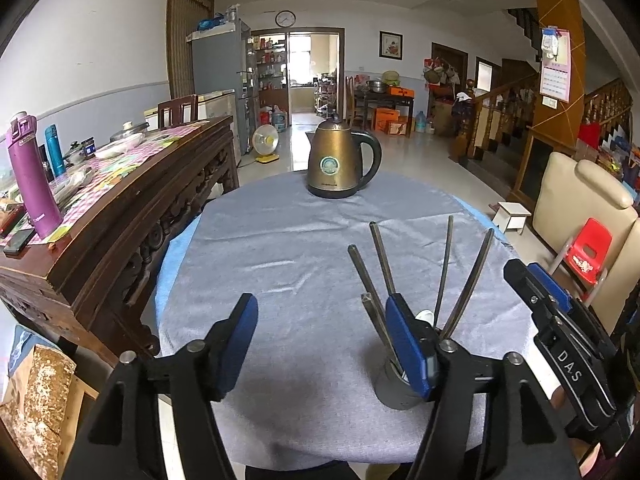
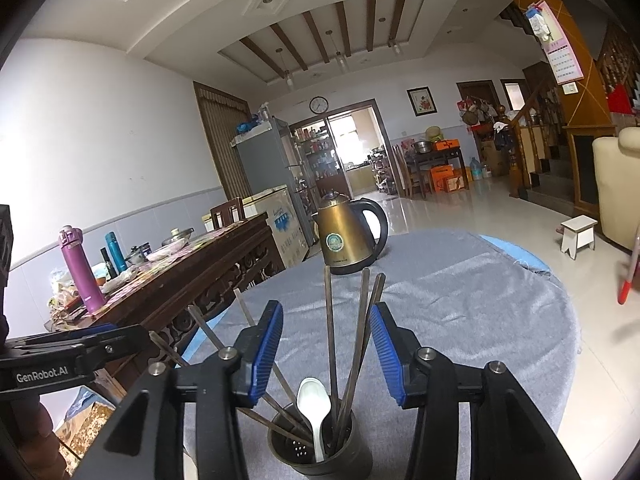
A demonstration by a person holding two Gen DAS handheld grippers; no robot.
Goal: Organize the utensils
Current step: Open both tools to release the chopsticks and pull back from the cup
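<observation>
A dark round utensil holder (image 2: pixel 320 454) stands on the grey tablecloth (image 1: pixel 280 248) near the front edge. It holds several metal chopsticks (image 2: pixel 330 328) and a white spoon (image 2: pixel 314 404). In the left wrist view the holder (image 1: pixel 394 392) is partly hidden behind my left gripper's right finger, and the chopsticks (image 1: pixel 444 264) fan out above it. My left gripper (image 1: pixel 324 340) is open and empty, to the left of the holder. My right gripper (image 2: pixel 326 348) is open and empty, its fingers either side of the chopsticks above the holder. It also shows at the right of the left wrist view (image 1: pixel 560 320).
A bronze electric kettle (image 1: pixel 340 158) stands at the table's far side. A carved wooden sideboard (image 1: pixel 120 216) with bottles and dishes runs along the left. A cream armchair (image 1: pixel 580 208), a red child's chair (image 1: pixel 588 248) and a small white stool (image 1: pixel 512 216) are on the right.
</observation>
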